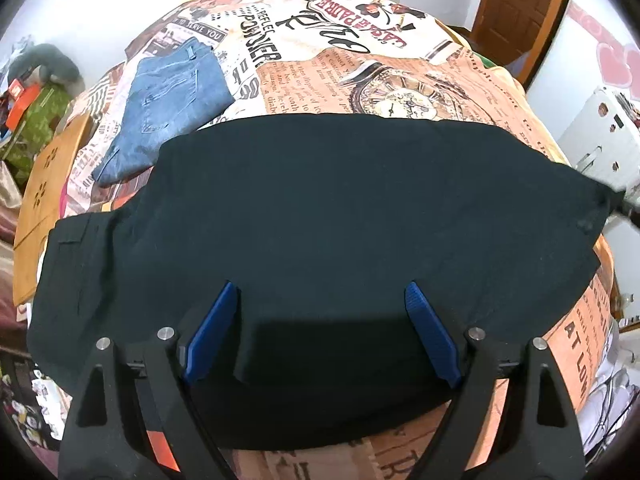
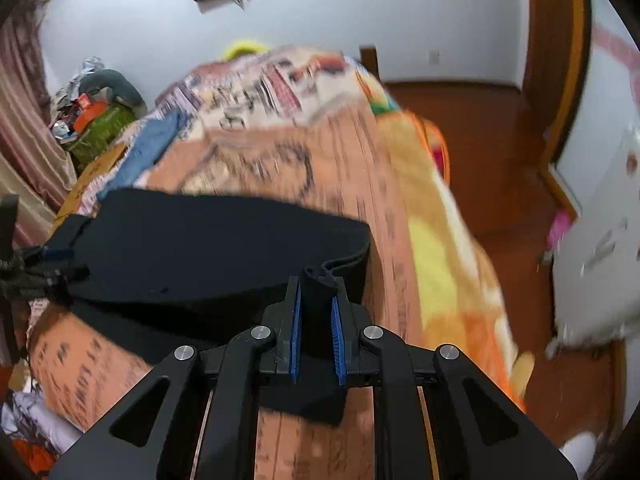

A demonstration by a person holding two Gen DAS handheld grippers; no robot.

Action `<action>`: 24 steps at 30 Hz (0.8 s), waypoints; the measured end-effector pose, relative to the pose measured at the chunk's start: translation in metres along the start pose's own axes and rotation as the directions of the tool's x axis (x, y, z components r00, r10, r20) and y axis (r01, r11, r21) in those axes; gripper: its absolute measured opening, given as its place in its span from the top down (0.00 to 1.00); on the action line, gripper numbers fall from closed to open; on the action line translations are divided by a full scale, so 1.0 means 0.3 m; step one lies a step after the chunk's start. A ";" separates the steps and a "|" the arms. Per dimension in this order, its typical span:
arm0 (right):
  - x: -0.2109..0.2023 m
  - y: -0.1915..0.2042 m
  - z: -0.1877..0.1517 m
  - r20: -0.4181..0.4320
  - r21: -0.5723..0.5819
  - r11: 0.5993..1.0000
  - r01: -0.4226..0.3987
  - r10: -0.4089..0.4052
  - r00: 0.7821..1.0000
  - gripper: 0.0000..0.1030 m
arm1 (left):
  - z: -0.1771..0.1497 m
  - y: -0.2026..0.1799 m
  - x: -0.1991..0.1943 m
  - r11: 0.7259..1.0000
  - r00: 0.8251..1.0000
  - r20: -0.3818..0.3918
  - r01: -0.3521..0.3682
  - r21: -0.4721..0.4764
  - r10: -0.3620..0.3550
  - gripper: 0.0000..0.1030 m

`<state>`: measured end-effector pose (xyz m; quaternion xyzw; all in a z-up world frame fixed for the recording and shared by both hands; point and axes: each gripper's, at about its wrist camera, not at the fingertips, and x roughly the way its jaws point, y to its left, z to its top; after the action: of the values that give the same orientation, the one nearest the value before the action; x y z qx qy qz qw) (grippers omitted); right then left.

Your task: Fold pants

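Note:
Black pants (image 1: 340,208) lie spread across the bed, folded lengthwise, waist end at the left. My left gripper (image 1: 320,292) is open, its blue pads hovering over the near edge of the pants, holding nothing. In the right wrist view my right gripper (image 2: 317,280) is shut on a bunched end of the black pants (image 2: 208,248) and lifts it off the bed. The other gripper shows at that view's far left edge (image 2: 24,268).
The bed has a newspaper-print cover (image 1: 400,64). Folded blue jeans (image 1: 172,100) lie at the far left of it. A wooden board (image 1: 48,184) and clutter sit left of the bed. A wooden door (image 2: 560,60) and brown floor (image 2: 500,152) are to the right.

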<state>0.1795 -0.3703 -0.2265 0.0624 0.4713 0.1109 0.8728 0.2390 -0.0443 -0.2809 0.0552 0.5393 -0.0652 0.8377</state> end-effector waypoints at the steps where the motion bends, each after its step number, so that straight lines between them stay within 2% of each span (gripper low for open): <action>1: 0.009 -0.002 -0.015 -0.008 0.010 1.000 0.001 -0.001 1.000 0.89 | -0.002 0.000 -0.001 1.000 1.000 0.002 -0.001 -0.004 0.001 0.15; 7: 0.040 -0.023 -0.092 -0.047 0.069 0.998 0.004 -0.001 0.999 0.86 | -0.011 0.002 -0.001 1.000 1.000 0.012 -0.006 -0.021 0.006 0.13; 14: 0.042 -0.041 -0.157 -0.101 0.088 0.994 0.068 -0.059 0.993 0.78 | -0.009 0.022 0.000 0.999 1.000 0.009 0.029 -0.034 -0.029 0.13; 15: 0.033 -0.045 -0.157 -0.104 0.095 0.992 0.085 -0.075 0.992 0.77 | -0.008 0.022 -0.002 0.999 1.000 0.010 0.029 -0.031 -0.028 0.13; 17: 0.010 -0.056 -0.153 -0.105 0.123 0.988 0.098 -0.085 0.991 0.66 | -0.004 0.029 -0.015 1.000 1.000 0.024 0.020 -0.023 -0.020 0.13; 18: -0.007 -0.054 -0.146 -0.094 0.136 0.986 0.094 -0.081 0.992 0.64 | -0.002 0.034 -0.021 1.000 0.999 0.032 0.017 -0.023 -0.016 0.13; 24: -0.068 0.028 -0.033 -0.019 0.086 0.993 0.080 -0.078 0.997 0.63 | 0.028 0.162 -0.106 0.997 0.992 0.120 -0.024 -0.071 0.032 0.13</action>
<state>0.1592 -0.3672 -0.2136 0.0808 0.4844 0.0562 0.8693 0.2417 0.0037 -0.2475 0.0295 0.4885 -0.0377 0.8712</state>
